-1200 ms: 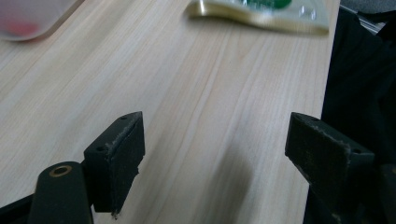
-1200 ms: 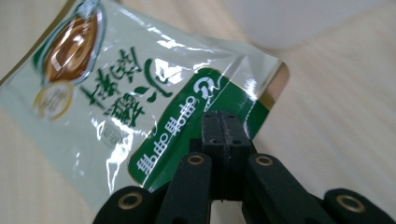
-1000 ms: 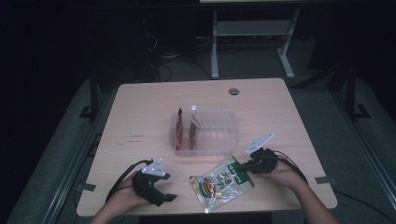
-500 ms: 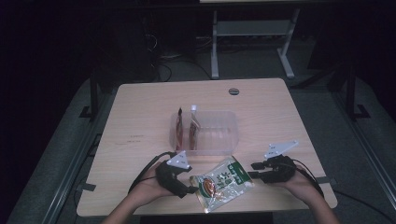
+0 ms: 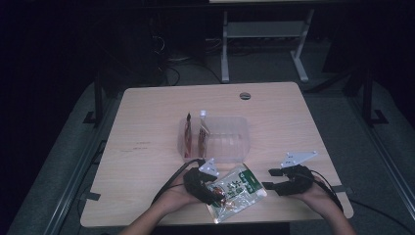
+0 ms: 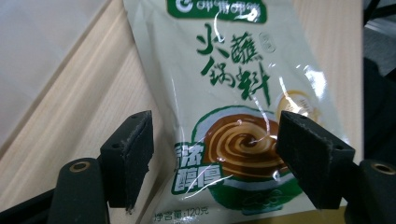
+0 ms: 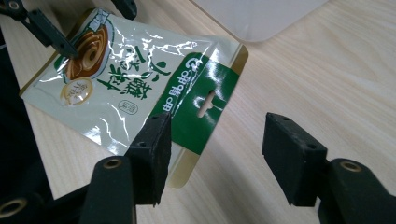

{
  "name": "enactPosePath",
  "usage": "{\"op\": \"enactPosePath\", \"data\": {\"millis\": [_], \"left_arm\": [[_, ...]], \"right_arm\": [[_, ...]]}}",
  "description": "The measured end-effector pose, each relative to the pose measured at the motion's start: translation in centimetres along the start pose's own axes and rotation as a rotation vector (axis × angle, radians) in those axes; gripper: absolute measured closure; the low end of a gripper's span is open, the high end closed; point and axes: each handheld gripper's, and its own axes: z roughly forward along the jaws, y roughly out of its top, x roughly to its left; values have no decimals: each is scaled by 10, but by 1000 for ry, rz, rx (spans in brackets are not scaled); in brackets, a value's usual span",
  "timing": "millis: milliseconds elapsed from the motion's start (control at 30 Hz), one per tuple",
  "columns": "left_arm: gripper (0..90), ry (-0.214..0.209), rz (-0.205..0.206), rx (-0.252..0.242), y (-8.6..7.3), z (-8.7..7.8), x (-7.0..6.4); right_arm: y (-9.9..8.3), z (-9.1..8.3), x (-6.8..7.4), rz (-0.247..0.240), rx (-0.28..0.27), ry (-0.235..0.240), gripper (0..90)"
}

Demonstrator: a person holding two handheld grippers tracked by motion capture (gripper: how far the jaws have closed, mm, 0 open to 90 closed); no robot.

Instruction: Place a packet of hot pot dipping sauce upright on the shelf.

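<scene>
A pale green sauce packet (image 5: 237, 190) with a brown swirl picture lies flat on the wooden table (image 5: 147, 122) near its front edge. My left gripper (image 5: 217, 194) is at the packet's near-left end. In the left gripper view it is open (image 6: 215, 135), and its jaws stand on either side of the packet (image 6: 233, 88) over the swirl picture. My right gripper (image 5: 269, 178) is open just right of the packet. In the right gripper view (image 7: 215, 126) its left jaw hovers over the green header end of the packet (image 7: 121, 70), with bare table under the right jaw.
A clear plastic container (image 5: 225, 139) stands in the middle of the table just behind the packet, and its corner (image 7: 257, 18) is close by in the right gripper view. Two narrow packets (image 5: 188, 137) stand upright at its left end. A round cable hole (image 5: 244, 95) lies farther back.
My left gripper has slid right from bare table onto the packet's near end. My right gripper has drawn back a little to the right, off the packet's far end.
</scene>
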Motion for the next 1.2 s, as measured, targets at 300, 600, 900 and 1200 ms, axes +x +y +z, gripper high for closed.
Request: {"op": "enactPosePath", "data": {"millis": [300,600,900,1200], "left_arm": [[408,0,4,-22,0,2,-2],[632,5,-12,-34,0,2,-1],[847,-39,-51,-42,-2,2,5],[900,-104,-76,-97,-5,-5,10]], "right_arm": [[-2,1,-1,13,11,-5,410],[0,3,0,8,13,-6,410],[0,2,-1,9,12,-3,406],[0,-1,-3,16,-16,-4,373]]}}
